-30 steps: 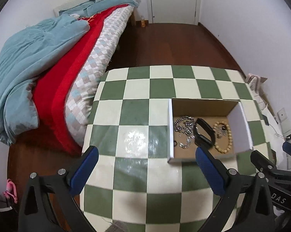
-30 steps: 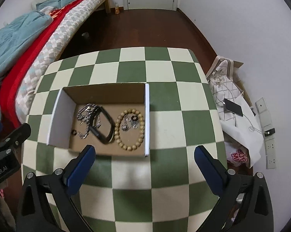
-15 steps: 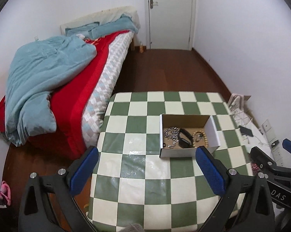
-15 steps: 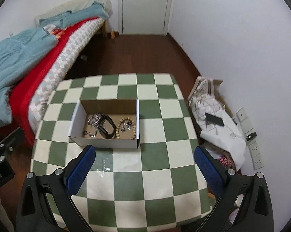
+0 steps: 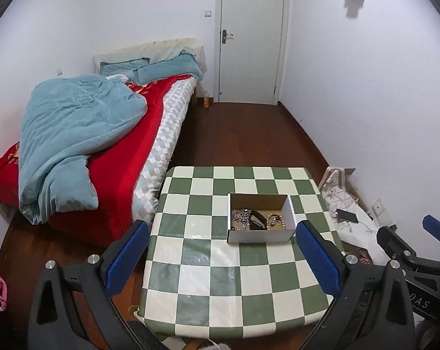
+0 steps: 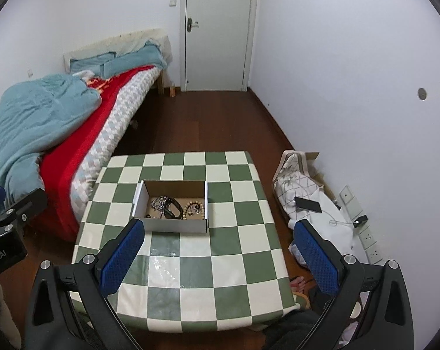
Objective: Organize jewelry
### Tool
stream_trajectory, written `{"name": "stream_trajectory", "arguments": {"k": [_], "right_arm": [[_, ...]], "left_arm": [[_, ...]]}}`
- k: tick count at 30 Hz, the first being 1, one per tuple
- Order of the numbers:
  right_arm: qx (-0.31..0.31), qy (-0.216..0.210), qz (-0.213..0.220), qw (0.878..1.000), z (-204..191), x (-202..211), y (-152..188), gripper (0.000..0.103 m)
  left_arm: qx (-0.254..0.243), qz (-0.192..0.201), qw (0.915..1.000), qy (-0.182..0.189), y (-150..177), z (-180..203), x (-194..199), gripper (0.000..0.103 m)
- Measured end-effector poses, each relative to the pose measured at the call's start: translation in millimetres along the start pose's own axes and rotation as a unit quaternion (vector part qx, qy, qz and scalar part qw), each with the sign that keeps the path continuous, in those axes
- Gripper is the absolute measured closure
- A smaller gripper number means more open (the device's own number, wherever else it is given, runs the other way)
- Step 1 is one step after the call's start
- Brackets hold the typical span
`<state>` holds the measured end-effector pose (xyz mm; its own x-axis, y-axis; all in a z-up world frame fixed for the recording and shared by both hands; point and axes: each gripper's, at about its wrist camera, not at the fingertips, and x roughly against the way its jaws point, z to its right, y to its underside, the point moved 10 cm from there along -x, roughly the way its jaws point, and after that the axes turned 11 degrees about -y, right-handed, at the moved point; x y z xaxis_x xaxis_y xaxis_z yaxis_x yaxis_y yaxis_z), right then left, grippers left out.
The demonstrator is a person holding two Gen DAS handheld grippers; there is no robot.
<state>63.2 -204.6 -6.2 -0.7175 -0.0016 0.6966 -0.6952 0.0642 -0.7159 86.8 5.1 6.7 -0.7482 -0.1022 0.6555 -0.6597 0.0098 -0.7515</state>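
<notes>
A small open cardboard box [image 5: 259,235] [image 6: 173,225] sits on the green-and-white checked table [image 5: 220,277] [image 6: 190,262]. Inside it lie a silver chain [image 5: 241,215] [image 6: 158,203], a black band [image 5: 256,219] [image 6: 173,205] and a wooden bead bracelet [image 5: 276,221] [image 6: 194,210]. My left gripper [image 5: 221,258] is open and empty, held high above the table's near side. My right gripper [image 6: 218,258] is likewise open and empty, well back from the box. The right gripper's body shows at the right edge of the left wrist view.
A bed [image 5: 109,145] with a red cover and a blue quilt [image 5: 74,134] runs along the table's left side. A white door [image 5: 250,38] stands at the far wall. Bags and a phone [image 6: 307,204] lie on the floor by the right wall.
Both grippers have pulled up and back from the box, so the whole table and room now show. The jewelry stays in the box. Both stay open.
</notes>
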Motion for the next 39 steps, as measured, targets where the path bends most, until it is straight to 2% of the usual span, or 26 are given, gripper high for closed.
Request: {"name": "stream_trajectory", "arguments": {"k": [10,17,29,39], "right_arm": [[0.000,-0.012,0.027,1.000,-7.0,59.7,4.1,0.000],[-0.003,-0.018,0.025,1.000,-7.9,72.0,5.9,0.000],[-0.002,-0.002,0.013,1.000,1.4,41.8,-22.3,0.000],[0.002,0.002,-0.009,1.000,2.3,0.4,-41.7,0.000]], "left_arm": [[0.003,-0.001,0.9998,0.019,10.1,-1.1,36.4,0.000],[0.003,-0.009,1.0000,0.002,6.2,-1.2,33.3,0.000],[0.005,-0.017,0.9996,-0.022,-15.7,-1.3,8.9,0.000],[0.003,-0.030,0.9989,-0.035,-26.2,1.8,-13.1,0.000]]}}
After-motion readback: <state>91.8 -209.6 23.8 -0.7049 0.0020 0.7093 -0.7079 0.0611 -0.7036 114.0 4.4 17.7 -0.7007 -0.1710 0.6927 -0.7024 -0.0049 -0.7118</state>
